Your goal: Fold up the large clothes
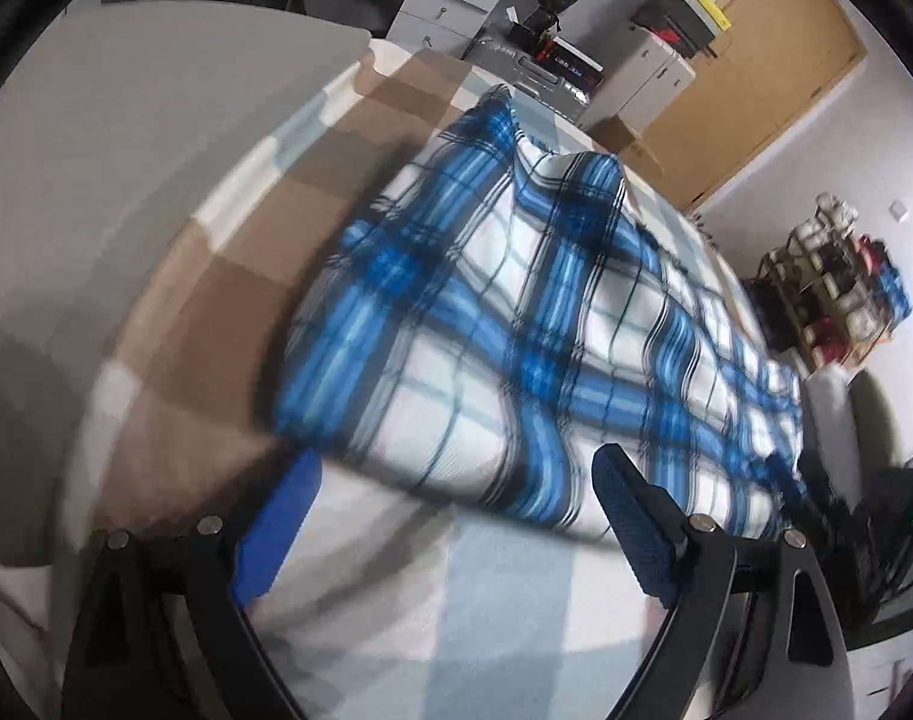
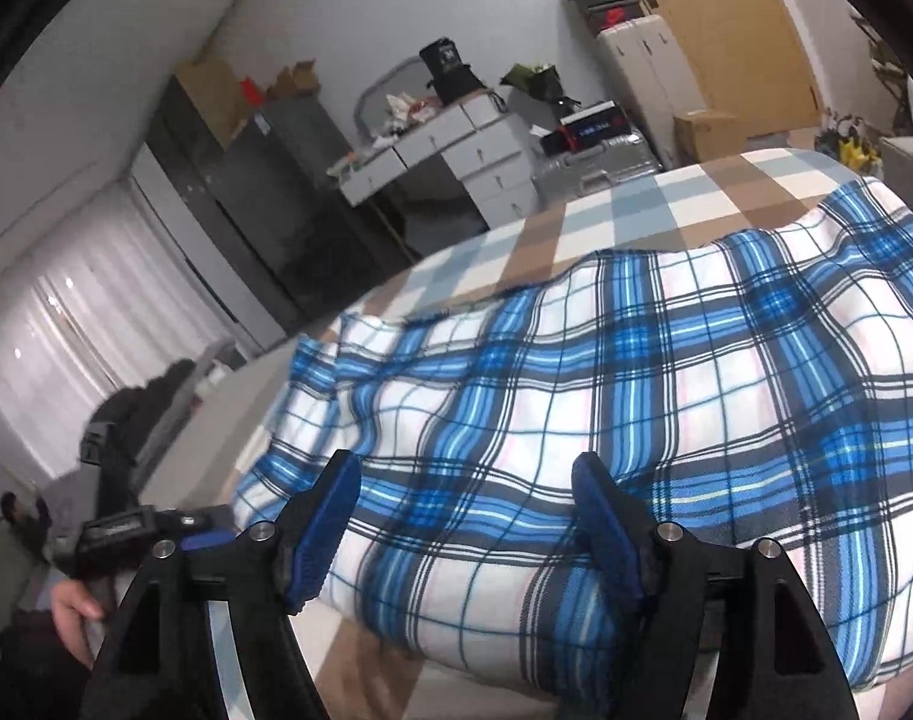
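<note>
Two grippers, both spread wide with nothing clamped: left gripper and right gripper sit over the blue plaid garment lying on the checked bedspread.

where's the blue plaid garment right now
The blue plaid garment lies on the checked bed cover, filling the middle and right of the right wrist view. In the left wrist view it lies just beyond the open left gripper.

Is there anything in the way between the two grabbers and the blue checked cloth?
Nothing visible. The blue checked cloth lies on the bed cover. The right gripper is open right at its near edge, and the left gripper is open with only bare bed cover before the cloth.
</note>
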Available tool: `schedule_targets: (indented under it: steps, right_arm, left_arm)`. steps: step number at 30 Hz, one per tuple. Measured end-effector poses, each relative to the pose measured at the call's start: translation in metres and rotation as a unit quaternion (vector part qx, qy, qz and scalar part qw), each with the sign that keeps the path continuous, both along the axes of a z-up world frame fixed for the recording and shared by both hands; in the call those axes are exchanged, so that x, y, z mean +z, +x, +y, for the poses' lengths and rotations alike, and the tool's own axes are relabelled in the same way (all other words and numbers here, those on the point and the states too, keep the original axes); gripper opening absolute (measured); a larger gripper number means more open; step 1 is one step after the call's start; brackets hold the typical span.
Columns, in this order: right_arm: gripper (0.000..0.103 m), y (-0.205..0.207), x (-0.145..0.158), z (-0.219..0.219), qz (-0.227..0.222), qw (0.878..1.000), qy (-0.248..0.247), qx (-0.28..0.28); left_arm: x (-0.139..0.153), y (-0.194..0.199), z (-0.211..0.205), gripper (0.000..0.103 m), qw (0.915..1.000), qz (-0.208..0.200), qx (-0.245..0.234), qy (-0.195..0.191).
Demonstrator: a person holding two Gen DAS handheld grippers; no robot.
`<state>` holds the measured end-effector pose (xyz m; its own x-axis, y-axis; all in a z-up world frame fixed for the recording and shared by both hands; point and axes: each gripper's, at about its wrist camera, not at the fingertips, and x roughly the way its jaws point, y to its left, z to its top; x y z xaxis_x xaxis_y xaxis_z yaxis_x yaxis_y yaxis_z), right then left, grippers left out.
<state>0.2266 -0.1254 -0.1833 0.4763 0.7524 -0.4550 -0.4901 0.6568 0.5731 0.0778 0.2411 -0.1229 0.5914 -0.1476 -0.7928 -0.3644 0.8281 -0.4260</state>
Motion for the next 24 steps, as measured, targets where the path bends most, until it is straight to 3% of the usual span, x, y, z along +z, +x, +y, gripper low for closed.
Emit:
schedule_targets:
  steps: [3,5,7,9,11,14,17,21,24]
  right_arm:
    - [0.077,0.001,-0.001,-0.007,0.009,1.0,0.025,-0.001]
    - [0.077,0.003,-0.001,-0.011,0.015,0.999,0.039,-0.001]
    - [0.077,0.003,-0.001,-0.013,0.018,0.999,0.045,-0.004]
    - [0.078,0.003,0.0,-0.012,0.016,0.999,0.047,-0.001]
    - [0.079,0.002,0.0,-0.012,0.013,0.999,0.047,0.001]
    - [0.08,0.001,0.001,-0.012,0.012,0.999,0.049,0.004]
    - [0.081,0.001,0.0,-0.011,0.016,0.999,0.051,0.006]
    - [0.081,0.015,0.009,0.005,0.032,0.999,0.032,0.027]
    - [0.081,0.041,0.035,0.013,0.06,0.996,0.065,0.026]
  left_arm:
    - [0.001,0.015,0.003,0.091,0.9993,-0.002,0.036,-0.005]
    - [0.001,0.02,0.003,0.091,0.9983,0.002,0.057,0.011]
    - [0.001,0.03,-0.001,0.083,0.9969,0.007,0.073,0.028]
    - [0.0,0.039,-0.003,0.04,0.9954,0.011,0.082,0.048]
    - [-0.003,0.042,-0.004,0.016,0.9942,0.015,0.088,0.06]
    - [0.001,0.035,-0.013,0.015,0.9917,-0.019,0.088,0.091]
    - [0.015,0.023,-0.035,0.013,0.9834,-0.064,0.062,0.158]
    - [0.029,0.013,-0.083,0.01,0.9586,-0.126,-0.032,0.253]
    - [0.027,0.006,-0.102,0.01,0.9456,-0.142,-0.079,0.282]
